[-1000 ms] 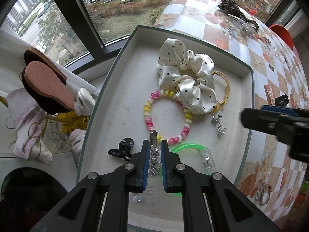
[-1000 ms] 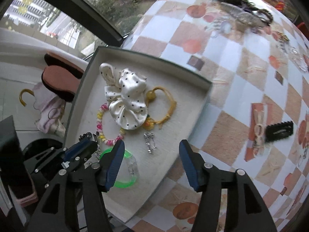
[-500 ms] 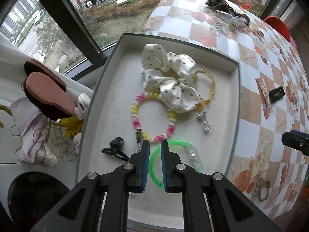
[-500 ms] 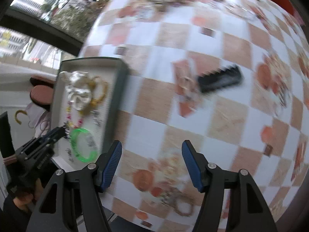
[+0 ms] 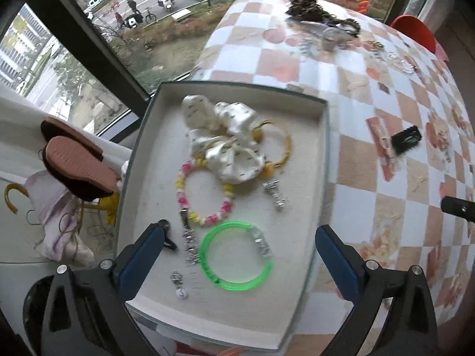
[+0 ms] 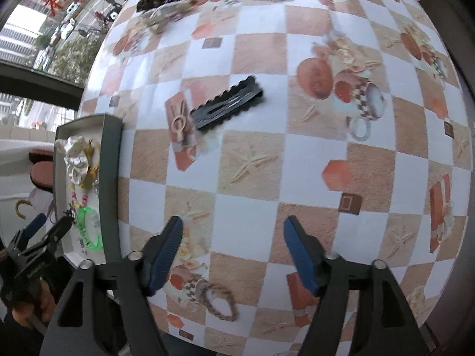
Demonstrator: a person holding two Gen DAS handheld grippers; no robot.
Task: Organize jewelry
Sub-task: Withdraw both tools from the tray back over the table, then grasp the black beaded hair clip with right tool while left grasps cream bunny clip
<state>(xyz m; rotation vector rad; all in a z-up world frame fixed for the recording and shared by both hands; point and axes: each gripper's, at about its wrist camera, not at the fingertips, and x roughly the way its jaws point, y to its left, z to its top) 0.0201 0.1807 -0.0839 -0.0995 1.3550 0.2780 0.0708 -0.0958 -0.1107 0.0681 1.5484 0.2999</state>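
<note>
While the shallow grey-rimmed tray (image 5: pixel 323 160) sat at the edge of the checkered counter (image 6: pixel 252 160), we saw inside it a white polka-dot fabric scrunchie (image 5: pixel 225 142), a pink-and-yellow beaded bracelet (image 5: pixel 204 195), a neon green plastic bangle (image 5: pixel 234 258) and a silver sparkly clip (image 5: pixel 190 243). Our left gripper (image 5: pixel 239 249) hovered over the tray's near end, its fingers spread wide and empty. A black scalloped hair clip (image 6: pixel 227 108) lay on the counter, well apart from the tray. Our right gripper (image 6: pixel 233 249) hung above the counter, fingers released, gripping nothing.
</note>
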